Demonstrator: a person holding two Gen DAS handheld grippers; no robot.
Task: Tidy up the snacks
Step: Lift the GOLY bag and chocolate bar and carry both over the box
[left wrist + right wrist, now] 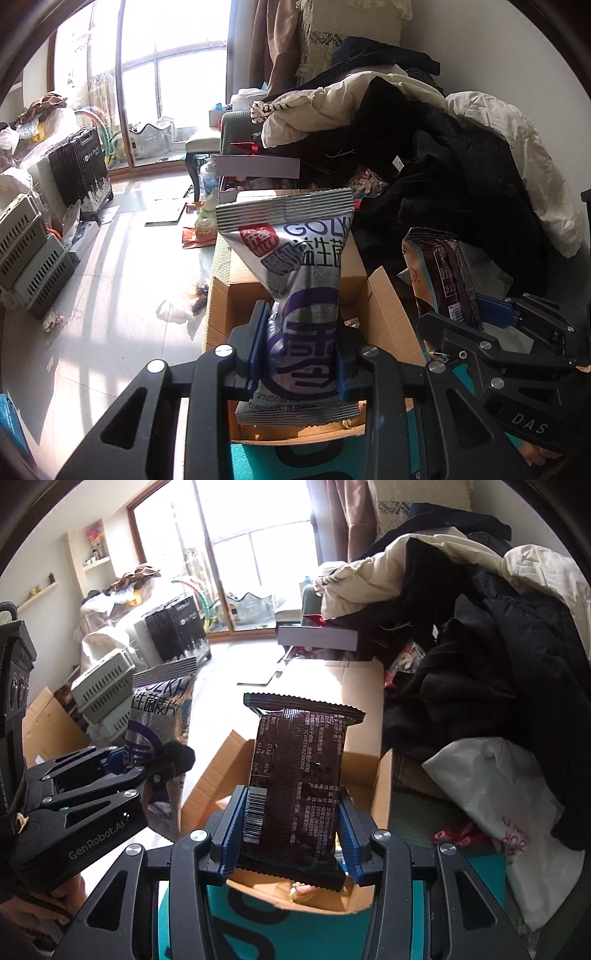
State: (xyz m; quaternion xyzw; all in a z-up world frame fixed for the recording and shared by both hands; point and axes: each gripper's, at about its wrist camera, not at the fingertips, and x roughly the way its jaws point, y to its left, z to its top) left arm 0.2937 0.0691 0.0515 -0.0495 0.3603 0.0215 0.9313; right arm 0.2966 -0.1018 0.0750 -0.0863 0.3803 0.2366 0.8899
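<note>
While both snack packets are held upright above the open brown cardboard box (240, 295), the silver foil packet with purple print (295, 277) is seen clamped across its lower body by the left gripper (299, 354), whose blue-padded jaws are drawn in tight against the crumpled film. A dark brown glossy packet with a serrated top seal (299, 775) is gripped likewise, low on its body, by the right gripper (291, 830), the jaws being part-way closed with the pads pressed on either side of the wrapper.

Both packets are judged to be light and soft: thin, slick film around loose or brittle contents, liable to buckle, slide or be crushed under a hard squeeze. A hold across the filled middle, as shown, is judged firmer than one on the flat crimped seals, which could slip out of the pads.

More small wrapped snacks can be made out on the floor of the box, though what they are cannot be told. Beyond the box a heap of black and cream clothing (443, 147) is piled, and a white plastic bag (498, 794) lies beside it. Pale floor tiles (110, 277) and a bright glazed balcony door (166, 74) are seen further off.
</note>
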